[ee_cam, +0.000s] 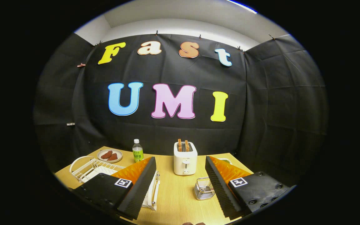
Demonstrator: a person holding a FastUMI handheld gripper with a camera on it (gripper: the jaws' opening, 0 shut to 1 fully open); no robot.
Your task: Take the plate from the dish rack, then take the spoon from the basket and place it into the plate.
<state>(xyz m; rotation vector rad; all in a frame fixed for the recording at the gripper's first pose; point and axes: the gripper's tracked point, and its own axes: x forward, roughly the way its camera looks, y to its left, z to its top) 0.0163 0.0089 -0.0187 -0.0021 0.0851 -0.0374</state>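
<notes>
My gripper (pixel 180 162) is open, its two fingers spread wide above the wooden table (pixel 173 193) with nothing between them. A white wire dish rack (pixel 89 168) stands on the table at the left, partly hidden behind the left finger (pixel 136 184). Whether a plate stands in the rack I cannot tell. A small wire basket (pixel 204 188) sits just inside the right finger (pixel 220 187), close to it. No spoon can be made out in the basket from here.
A white toaster (pixel 185 162) with two slices of toast stands beyond the fingers, near the back wall. A small bottle (pixel 137 151) and a plate of brown food (pixel 109 155) sit behind the rack. A green-rimmed dish (pixel 227 160) peeks out behind the right finger.
</notes>
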